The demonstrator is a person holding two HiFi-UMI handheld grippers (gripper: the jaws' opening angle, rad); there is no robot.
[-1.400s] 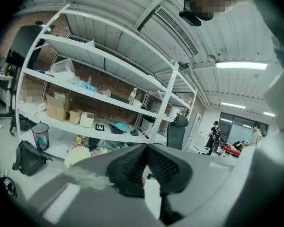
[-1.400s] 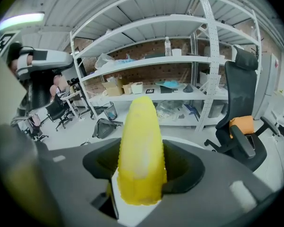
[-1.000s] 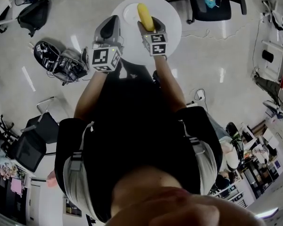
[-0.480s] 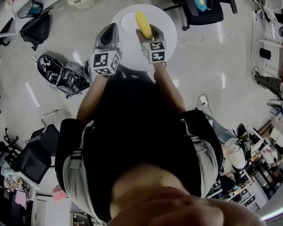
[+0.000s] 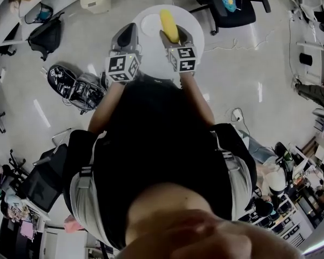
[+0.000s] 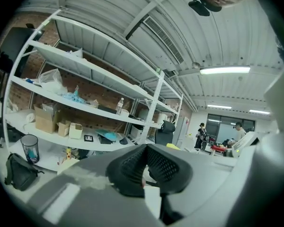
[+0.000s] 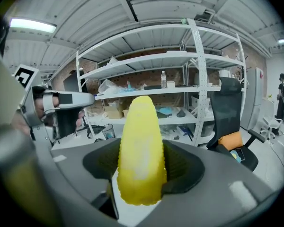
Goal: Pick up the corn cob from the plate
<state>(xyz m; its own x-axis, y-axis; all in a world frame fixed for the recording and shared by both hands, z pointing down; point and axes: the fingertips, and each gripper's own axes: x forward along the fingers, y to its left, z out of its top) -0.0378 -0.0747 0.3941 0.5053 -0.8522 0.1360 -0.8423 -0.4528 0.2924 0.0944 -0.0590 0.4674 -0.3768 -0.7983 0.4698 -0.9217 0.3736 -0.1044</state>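
A yellow corn cob [image 5: 169,26] stands out from my right gripper [image 5: 171,34], whose jaws are shut on its thick end. In the right gripper view the corn cob [image 7: 141,145] fills the space between the black pads [image 7: 182,169] of the right gripper [image 7: 141,176] and points up and away. It hangs above the round white table [image 5: 191,31], just right of the white plate [image 5: 149,23], which holds nothing. My left gripper [image 5: 126,31] hovers at the table's left edge, and in its own view the left gripper [image 6: 144,174] has its pads together with nothing held.
A black office chair [image 5: 235,4] with an orange cushion stands behind the table at the right. Dark bags [image 5: 70,82] lie on the floor to the left. White shelving [image 7: 180,93] with boxes and bottles fills the room beyond. A cable [image 5: 232,45] trails across the floor.
My right gripper has risen with the corn cob, lifting it clear of the plate. The left gripper has also come up a little.
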